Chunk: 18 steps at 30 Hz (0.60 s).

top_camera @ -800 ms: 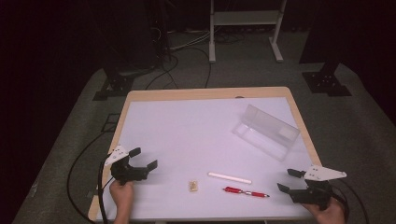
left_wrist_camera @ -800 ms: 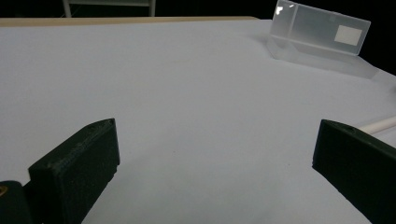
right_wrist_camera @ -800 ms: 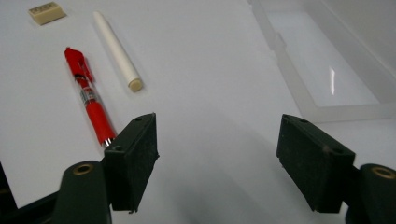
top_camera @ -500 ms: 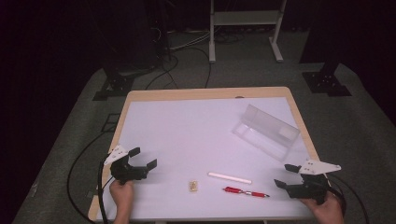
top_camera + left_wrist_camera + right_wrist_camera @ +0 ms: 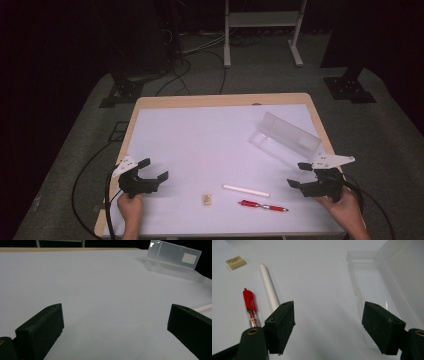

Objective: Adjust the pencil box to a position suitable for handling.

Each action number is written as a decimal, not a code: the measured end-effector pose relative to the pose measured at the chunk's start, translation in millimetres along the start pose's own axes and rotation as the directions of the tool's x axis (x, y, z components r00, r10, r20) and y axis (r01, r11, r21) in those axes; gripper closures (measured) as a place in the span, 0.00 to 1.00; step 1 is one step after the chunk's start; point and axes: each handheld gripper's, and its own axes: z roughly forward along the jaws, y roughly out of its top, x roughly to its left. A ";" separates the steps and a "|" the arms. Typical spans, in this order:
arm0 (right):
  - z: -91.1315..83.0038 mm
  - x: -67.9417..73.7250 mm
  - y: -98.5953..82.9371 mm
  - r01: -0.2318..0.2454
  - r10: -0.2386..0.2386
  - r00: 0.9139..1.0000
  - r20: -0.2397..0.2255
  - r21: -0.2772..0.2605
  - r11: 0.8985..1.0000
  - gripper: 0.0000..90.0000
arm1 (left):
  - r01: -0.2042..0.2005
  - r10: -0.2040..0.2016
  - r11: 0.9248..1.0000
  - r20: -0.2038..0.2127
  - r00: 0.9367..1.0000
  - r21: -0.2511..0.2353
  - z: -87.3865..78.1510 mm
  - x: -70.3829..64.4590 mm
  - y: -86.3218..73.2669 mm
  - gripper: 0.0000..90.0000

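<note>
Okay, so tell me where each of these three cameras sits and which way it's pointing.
High view: fixed above the person's edge of the table, looking forward and down; both hands, left gripper and right gripper enter from below.
Left gripper view: rides the left gripper, facing across the table to the clear case; its open jaws show.
Right gripper view: rides the right gripper, looking down on the red pen, white stick and eraser; its open jaws show.
All three share the case and white stick.

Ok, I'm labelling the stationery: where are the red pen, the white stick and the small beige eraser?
red pen (image 5: 263,206), high view, mid-barrel
white stick (image 5: 245,190), high view, middle
small beige eraser (image 5: 236,262), right gripper view, top face
</note>
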 end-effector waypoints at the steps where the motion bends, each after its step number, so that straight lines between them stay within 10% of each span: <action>1: 0.6 -1.2 2.2 -0.003 0.003 1.000 -0.002 0.002 1.000 0.28 | -0.001 0.001 1.000 -0.001 1.000 0.001 0.1 0.0 0.0 0.00; 18: 15.8 -14.5 34.9 0.020 -0.019 1.000 -0.012 0.042 0.999 0.26 | 0.007 -0.007 1.000 -0.003 1.000 0.000 -0.1 0.7 0.1 0.00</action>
